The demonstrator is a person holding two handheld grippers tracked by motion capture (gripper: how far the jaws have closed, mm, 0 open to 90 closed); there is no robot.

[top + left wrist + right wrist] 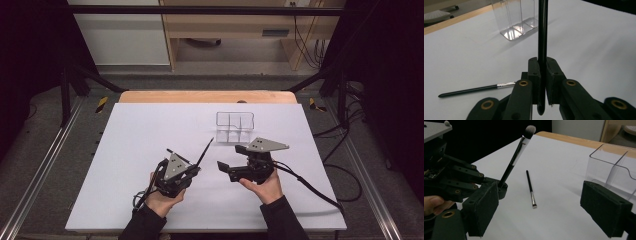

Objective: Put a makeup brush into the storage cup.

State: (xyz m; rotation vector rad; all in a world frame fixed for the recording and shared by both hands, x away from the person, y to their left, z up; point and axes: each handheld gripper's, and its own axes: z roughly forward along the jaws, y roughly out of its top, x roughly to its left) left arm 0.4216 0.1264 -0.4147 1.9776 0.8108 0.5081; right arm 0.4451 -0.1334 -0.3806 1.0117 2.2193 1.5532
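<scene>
The left gripper point(192, 170) clamps a makeup brush point(517, 155) low on its handle, bristles raised toward the clear acrylic organizer point(235, 127) at the far right. The brush looks light, stiff and slick, so it may pivot. The right gripper point(231, 161) stands wide and empty. A second brush point(477, 89) lies flat nearby.

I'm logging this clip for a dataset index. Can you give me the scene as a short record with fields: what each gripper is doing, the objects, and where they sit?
left gripper: shut on the handle of a makeup brush, bristles up and tilted
right gripper: open, nothing between the jaws
second brush: thin, lying flat on the white table, untouched
organizer: clear, with dividers, upright on the table beyond the grippers, no brush in it
</scene>
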